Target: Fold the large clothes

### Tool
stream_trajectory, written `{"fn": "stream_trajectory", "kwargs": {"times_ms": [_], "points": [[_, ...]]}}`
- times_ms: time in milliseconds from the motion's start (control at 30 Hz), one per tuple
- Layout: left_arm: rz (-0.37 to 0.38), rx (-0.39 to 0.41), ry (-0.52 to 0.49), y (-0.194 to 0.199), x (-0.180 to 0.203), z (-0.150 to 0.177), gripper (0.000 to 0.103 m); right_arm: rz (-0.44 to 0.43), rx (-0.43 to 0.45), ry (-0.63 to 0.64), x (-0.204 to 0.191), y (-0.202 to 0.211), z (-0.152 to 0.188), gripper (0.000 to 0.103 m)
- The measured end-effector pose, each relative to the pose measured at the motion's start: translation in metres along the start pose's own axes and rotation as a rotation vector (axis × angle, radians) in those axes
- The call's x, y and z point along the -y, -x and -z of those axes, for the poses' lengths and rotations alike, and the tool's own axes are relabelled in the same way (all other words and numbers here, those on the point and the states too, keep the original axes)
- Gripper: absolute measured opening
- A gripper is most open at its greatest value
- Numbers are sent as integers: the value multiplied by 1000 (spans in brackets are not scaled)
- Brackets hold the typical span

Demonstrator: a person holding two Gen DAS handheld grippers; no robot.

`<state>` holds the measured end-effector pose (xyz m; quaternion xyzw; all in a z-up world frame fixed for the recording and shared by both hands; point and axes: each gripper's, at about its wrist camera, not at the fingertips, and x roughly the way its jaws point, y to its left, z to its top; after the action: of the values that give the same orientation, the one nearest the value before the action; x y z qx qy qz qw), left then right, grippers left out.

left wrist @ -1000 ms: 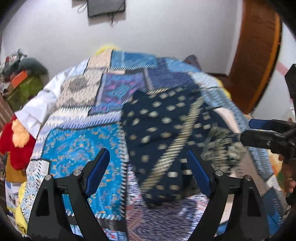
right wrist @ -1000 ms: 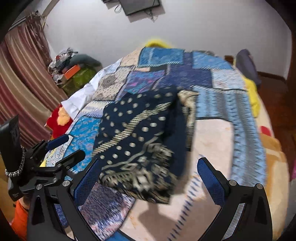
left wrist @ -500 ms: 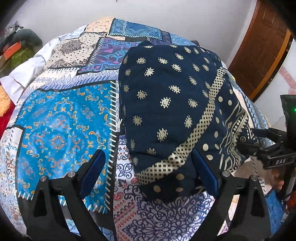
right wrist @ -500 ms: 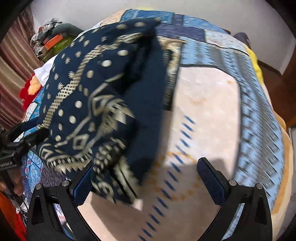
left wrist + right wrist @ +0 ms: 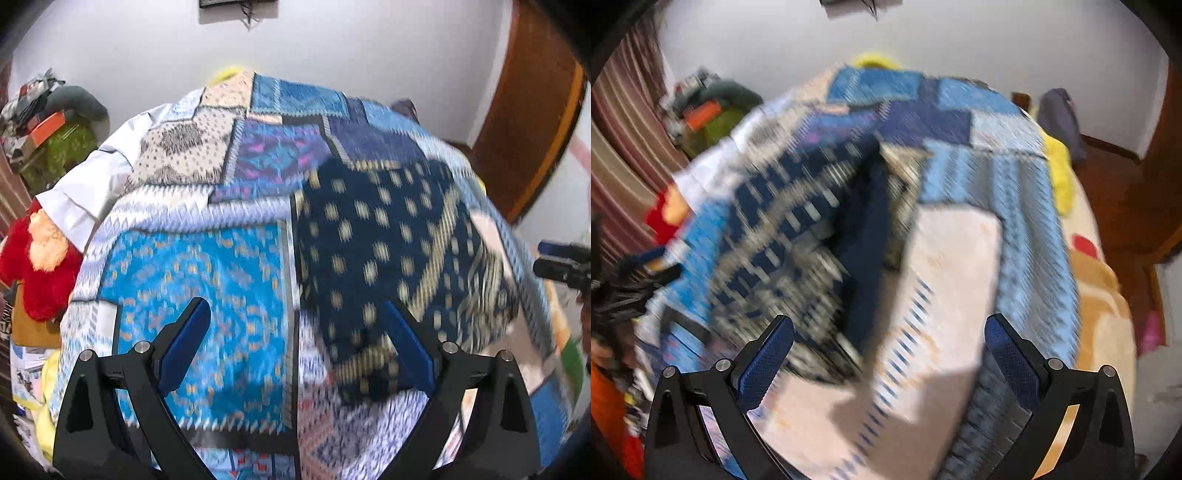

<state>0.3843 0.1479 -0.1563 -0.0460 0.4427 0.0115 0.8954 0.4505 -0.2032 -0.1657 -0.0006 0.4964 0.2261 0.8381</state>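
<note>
The navy garment (image 5: 388,251) with gold dots and a gold diagonal band lies folded on the patchwork bedspread (image 5: 192,273), toward the bed's right half from my left camera. Its near edge reaches down between my left gripper's (image 5: 297,345) fingers, closer to the right blue pad, but nothing is clamped: that gripper is spread wide and hangs above the cloth. My right gripper (image 5: 886,354) is likewise spread apart and holds nothing, poised over a pale peach patch of the bedspread (image 5: 953,258), with the garment (image 5: 798,236) to its left, just beyond the left pad.

Both views are smeared by motion, the right one more so. The left view shows the garment's flat top face, with my right gripper (image 5: 561,262) off the bed's right side. The right view shows the garment's thick folded edge, a dark navy ridge. It also shows my left gripper (image 5: 639,280) as a dark blur at the left, a striped curtain (image 5: 617,155) and a yellow pillow (image 5: 1058,166). Only the left view shows the red plush toy (image 5: 40,266) clearly, and the wooden door (image 5: 532,110).
</note>
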Motion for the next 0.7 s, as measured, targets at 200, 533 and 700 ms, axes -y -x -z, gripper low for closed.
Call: {"fn": "stream_trajectory", "kwargs": {"times_ms": [200,533,700], "points": [[90,-48,43,-53,7,-42,95,-60,5,12,-38,-46,-55,103],[94,-66,75,-119,-2,-67,102,-89,-92,1,-24,-145,-95,103],[-88,27,25,-87,-5,-72,102,-72,-78,-29,-5,-125,-92,103]]}}
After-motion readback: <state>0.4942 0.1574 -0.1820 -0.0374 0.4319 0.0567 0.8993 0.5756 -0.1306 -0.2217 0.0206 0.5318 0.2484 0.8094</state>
